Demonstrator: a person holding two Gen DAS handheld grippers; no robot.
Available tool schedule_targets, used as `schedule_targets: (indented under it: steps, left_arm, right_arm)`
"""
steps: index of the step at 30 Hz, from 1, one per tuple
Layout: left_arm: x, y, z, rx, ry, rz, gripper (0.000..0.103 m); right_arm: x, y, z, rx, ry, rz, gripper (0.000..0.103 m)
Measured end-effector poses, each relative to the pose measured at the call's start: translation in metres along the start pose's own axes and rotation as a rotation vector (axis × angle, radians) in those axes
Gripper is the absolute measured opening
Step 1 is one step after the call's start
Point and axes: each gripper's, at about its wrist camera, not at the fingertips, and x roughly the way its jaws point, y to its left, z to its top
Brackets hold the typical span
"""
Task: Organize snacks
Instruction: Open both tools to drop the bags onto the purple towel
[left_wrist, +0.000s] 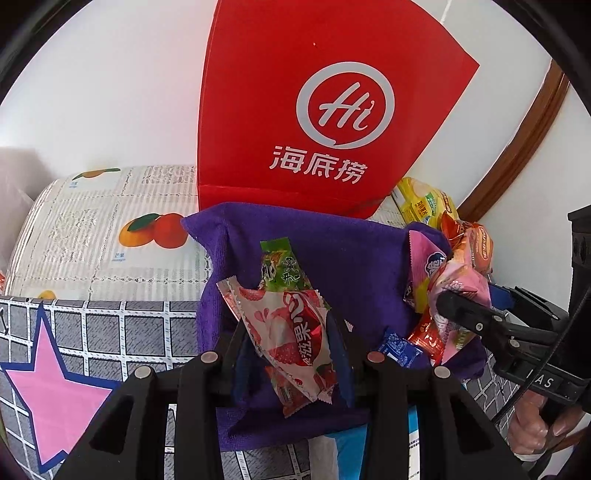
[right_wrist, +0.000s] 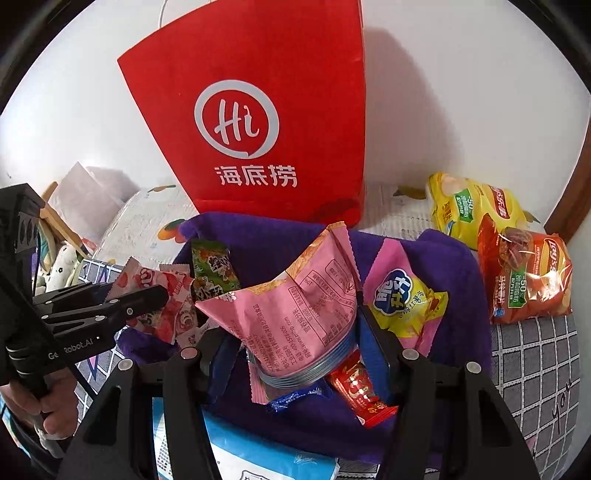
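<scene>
My left gripper (left_wrist: 291, 343) is shut on a white and red strawberry snack packet (left_wrist: 291, 332), held over a purple cloth (left_wrist: 343, 254). It shows at the left of the right wrist view (right_wrist: 147, 299). My right gripper (right_wrist: 299, 339) is shut on a pink snack bag (right_wrist: 295, 310) over the same cloth (right_wrist: 454, 295). In the left wrist view it sits at the right (left_wrist: 454, 310). A red paper bag (left_wrist: 314, 110) with a white "Hi" logo stands behind the cloth. A green packet (left_wrist: 282, 269), a pink and yellow packet (right_wrist: 402, 299), a small red packet (right_wrist: 360, 391) and a blue one (right_wrist: 291, 398) lie on the cloth.
A yellow chip bag (right_wrist: 469, 206) and an orange-red chip bag (right_wrist: 528, 277) lie at the right beside the cloth. A fruit-print covering (left_wrist: 110, 229) lies left of the red bag. A grey grid sheet with a pink star (left_wrist: 55, 387) is at the lower left.
</scene>
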Motion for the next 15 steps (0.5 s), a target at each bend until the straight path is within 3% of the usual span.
schedule_targets:
  steps: [15]
  left_arm:
    - [0.003, 0.000, -0.001, 0.000, 0.007, -0.007, 0.036]
  right_arm:
    - [0.027, 0.007, -0.007, -0.012, 0.103, 0.013, 0.060]
